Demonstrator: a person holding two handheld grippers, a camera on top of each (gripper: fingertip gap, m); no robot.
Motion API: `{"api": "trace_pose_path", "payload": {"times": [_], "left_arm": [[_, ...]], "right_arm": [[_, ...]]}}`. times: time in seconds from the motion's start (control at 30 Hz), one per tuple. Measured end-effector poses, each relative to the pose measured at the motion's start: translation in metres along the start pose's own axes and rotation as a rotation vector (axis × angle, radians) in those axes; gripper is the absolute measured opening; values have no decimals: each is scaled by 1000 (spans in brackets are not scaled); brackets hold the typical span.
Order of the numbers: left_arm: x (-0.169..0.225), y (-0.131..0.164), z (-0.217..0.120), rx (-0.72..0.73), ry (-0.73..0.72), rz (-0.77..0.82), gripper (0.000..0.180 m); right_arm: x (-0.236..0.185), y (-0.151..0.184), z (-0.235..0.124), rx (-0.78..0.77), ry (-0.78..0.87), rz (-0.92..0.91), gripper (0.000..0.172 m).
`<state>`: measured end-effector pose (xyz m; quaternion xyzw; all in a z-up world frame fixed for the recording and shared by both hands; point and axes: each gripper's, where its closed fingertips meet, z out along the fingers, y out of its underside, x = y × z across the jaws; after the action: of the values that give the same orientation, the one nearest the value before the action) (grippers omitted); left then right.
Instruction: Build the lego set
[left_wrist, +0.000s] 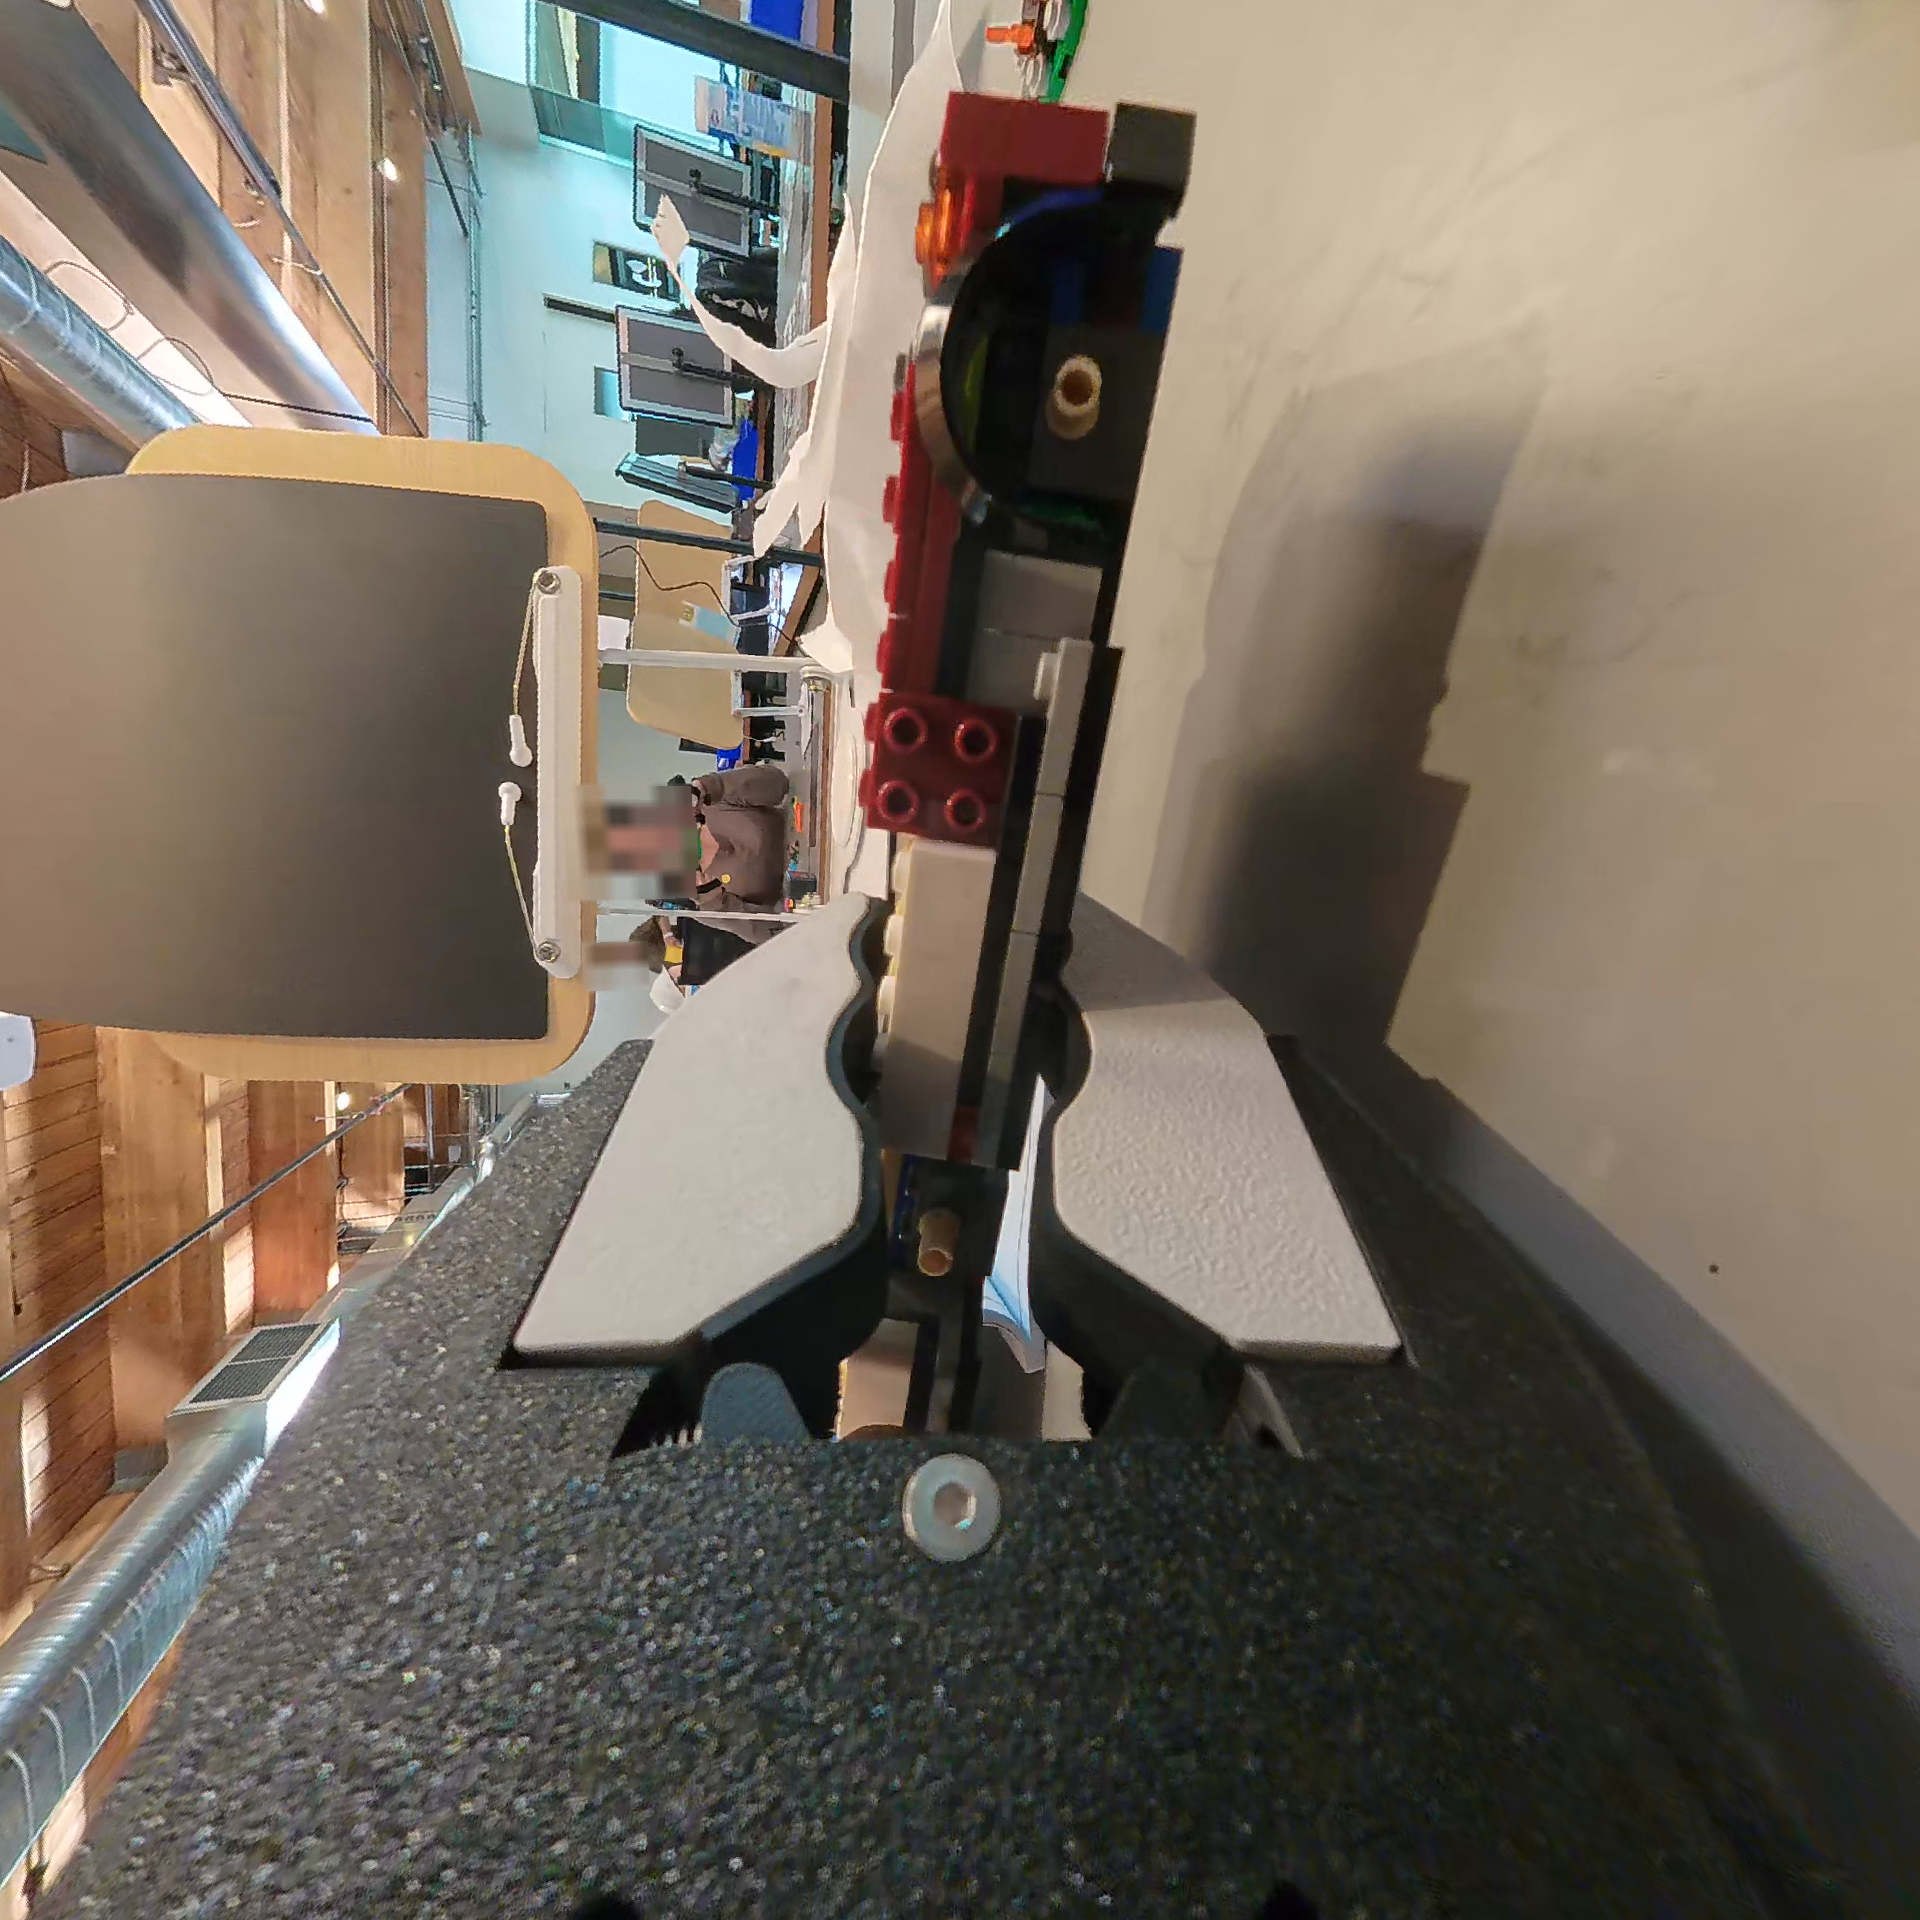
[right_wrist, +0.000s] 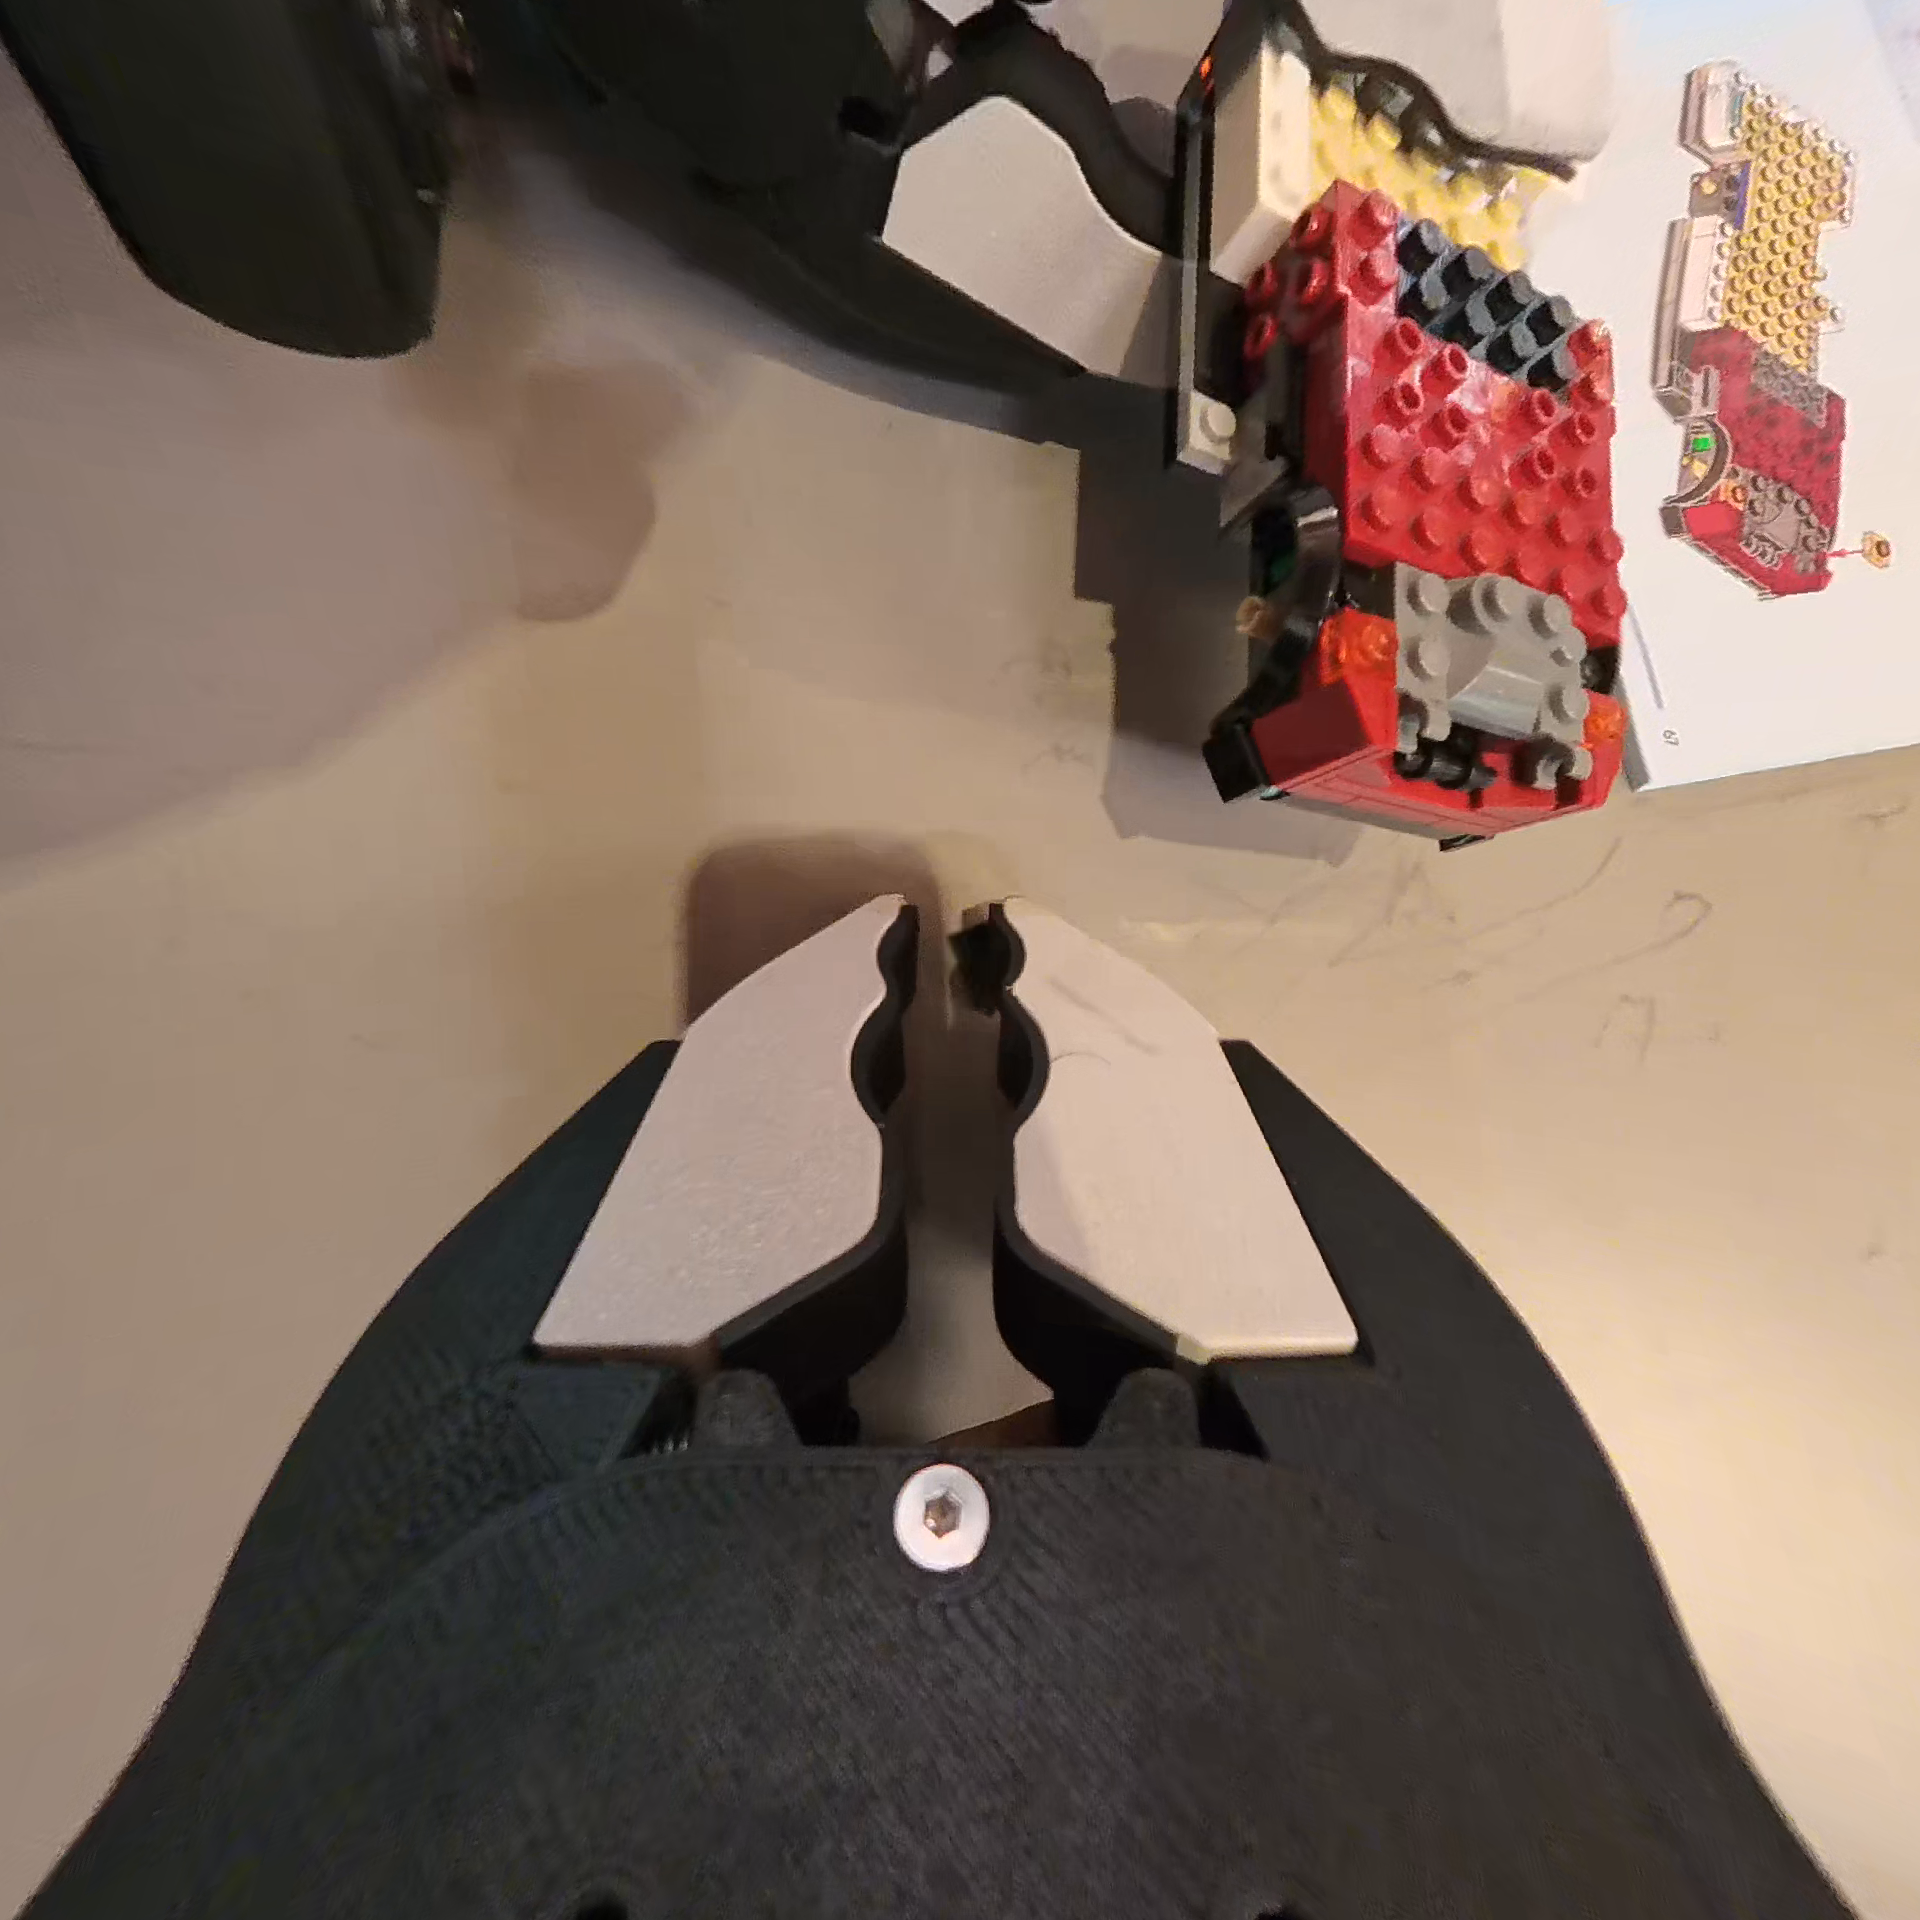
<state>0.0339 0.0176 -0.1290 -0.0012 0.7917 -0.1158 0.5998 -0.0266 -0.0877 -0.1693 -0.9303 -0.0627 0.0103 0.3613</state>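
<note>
So the left gripper (left_wrist: 977, 935) has its tongs clamped on the tail end of a brick model (left_wrist: 940, 774), a mostly dark red car-ish build with black and grey bits, a black wheel arch and an orange see-through stud near the nose. Both grey fingers (left_wrist: 748, 1091) press in on the white-and-black back end of the model, one from each side. The right wrist view backs this up: the same model (right_wrist: 1455, 447) hangs a little above the pale table (right_wrist: 312, 727) and casts a shadow on it, pinched from the rear.

The right gripper (right_wrist: 951, 925) sits well apart from the model, off past its front end and lower toward the table. Its tongs are nearly together but not meeting, and a thin slit of table shows between them. There's a small dark bit (right_wrist: 977, 961) tucked against one pad near the tip. It's too blurry to say what it is, and it doesn't look pinched from both sides.

Right beside the model, on the side away from the right gripper, lies a white instruction sheet (right_wrist: 1766, 675), with part of it under the model's far edge. It has a printed drawing of a very similar build and a small page number in its corner. No brand marks are readable on the bricks or the grippers.
</note>
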Motion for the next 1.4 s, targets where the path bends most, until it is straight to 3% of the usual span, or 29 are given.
{"api": "trace_pose_path", "payload": {"times": [0.1, 0.3, 0.53, 0.87, 1.03, 1.17, 1.4], "left_arm": [[1, -2, 0, 4, 6, -3, 28], [1, -3, 1, 11, 16, -18, 28], [3, -1, 2, 11, 38, -38, 28], [6, -3, 4, 16, 50, -31, 28], [7, -3, 4, 10, 45, -30, 29], [6, -1, 6, 0, 34, -26, 30], [7, 1, 9, -7, 38, -32, 32]], "right_arm": [[-1, 0, -2, -1, -8, 8, 7], [8, 0, -10, 6, 14, 56, 17], [13, 8, -10, -32, 15, 142, 16], [7, 6, -10, -6, 7, 82, 6], [15, -17, -25, 109, 148, -81, 6], [4, -16, -25, 80, 152, -191, 18], [9, -1, -24, -6, 145, -121, 24]]}}
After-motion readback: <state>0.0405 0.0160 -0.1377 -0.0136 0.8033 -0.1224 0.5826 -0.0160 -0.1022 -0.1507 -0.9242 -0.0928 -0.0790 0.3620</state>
